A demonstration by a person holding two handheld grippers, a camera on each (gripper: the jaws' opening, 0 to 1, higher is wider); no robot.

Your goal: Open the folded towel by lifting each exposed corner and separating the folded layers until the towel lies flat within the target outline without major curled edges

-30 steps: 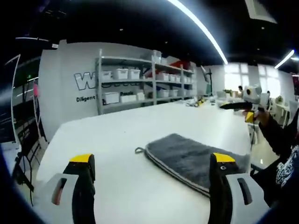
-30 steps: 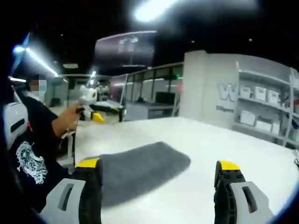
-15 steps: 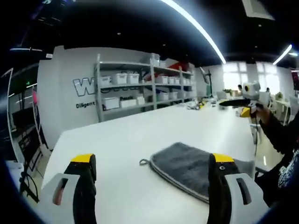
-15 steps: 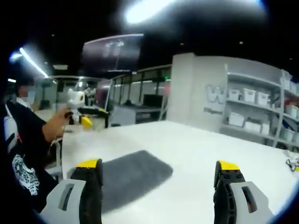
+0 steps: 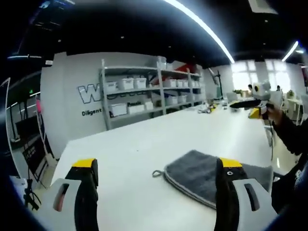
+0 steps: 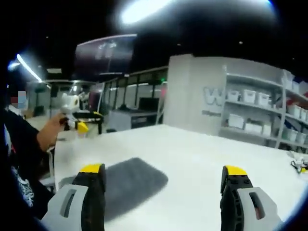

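**White table, folded towel flat, both claws up and empty**

Workshop room: dark ceiling with long light strips (image 5: 202, 26), grey wall with big white lettering, metal shelving (image 5: 144, 91) loaded with white bins (image 5: 126, 83). Same shelving shows at 3 o'clock in the right gripper view (image 6: 255, 113).

White table (image 5: 144, 139) runs across both views, bare apart from the towel and some small clutter at its far end, too small to identify.

Grey towel (image 5: 199, 173) lies folded on the table, at 5 o'clock in the left gripper view. Light stitched edge faces the camera, small hanging loop (image 5: 157, 173) at its near corner. Its right part is hidden behind the left claw's right jaw. In the right gripper view the towel (image 6: 132, 183) sits at 7 o'clock, blurred, its near end hidden behind that claw's left jaw.

Left gripper (image 5: 156, 166): jaws spread wide, yellow-tipped, nothing between them, held above the table, not touching the towel. It also appears at 9 o'clock in the right gripper view (image 6: 79, 122), held in a hand (image 6: 53, 132); jaw gap unreadable there.

Right gripper (image 6: 163, 171): jaws wide apart, empty, above the table, clear of the towel. It appears at 3 o'clock in the left gripper view (image 5: 250, 103), raised well above the table.

Person's dark sleeve (image 5: 291, 139) at the right edge of the left gripper view.
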